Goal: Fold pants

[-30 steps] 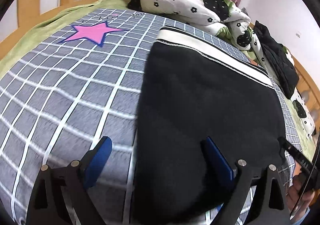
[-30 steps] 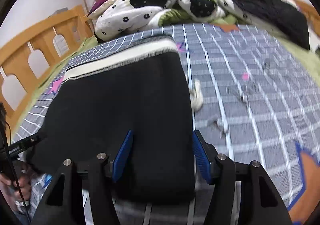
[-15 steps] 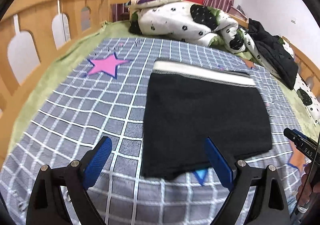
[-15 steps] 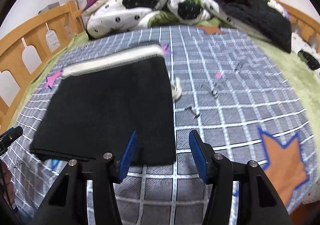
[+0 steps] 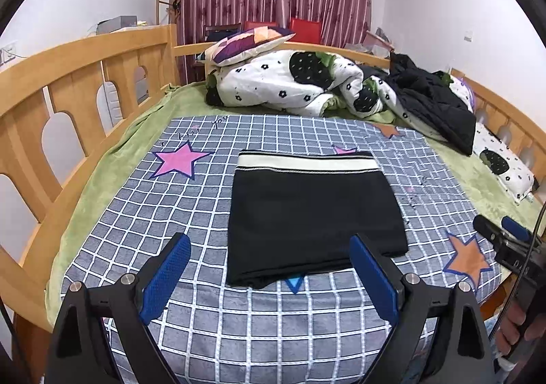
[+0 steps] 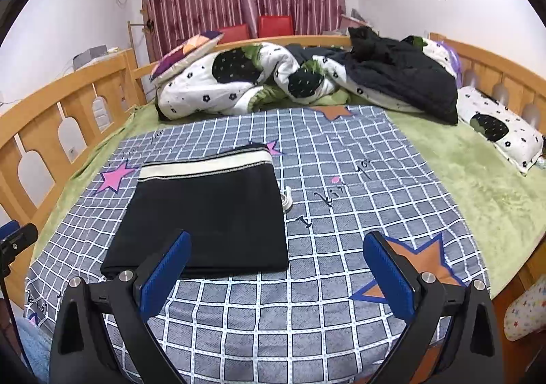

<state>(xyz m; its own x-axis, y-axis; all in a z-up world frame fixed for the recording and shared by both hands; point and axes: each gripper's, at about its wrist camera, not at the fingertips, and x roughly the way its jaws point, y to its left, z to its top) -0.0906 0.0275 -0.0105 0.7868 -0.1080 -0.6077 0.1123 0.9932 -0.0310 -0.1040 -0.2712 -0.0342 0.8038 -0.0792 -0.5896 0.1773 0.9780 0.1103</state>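
At the centre of both views the black pants (image 5: 314, 220) lie folded into a flat rectangle on the grey checked sheet (image 5: 273, 333), cream waistband at the far edge. The left gripper (image 5: 269, 268) fills the bottom of its frame, jaws spread wide and holding nothing, clear of the cloth. The right gripper (image 6: 273, 268) is likewise wide open and empty, near the pants' near right corner. A rumpled quilt (image 6: 239, 84) lies across the upper middle.
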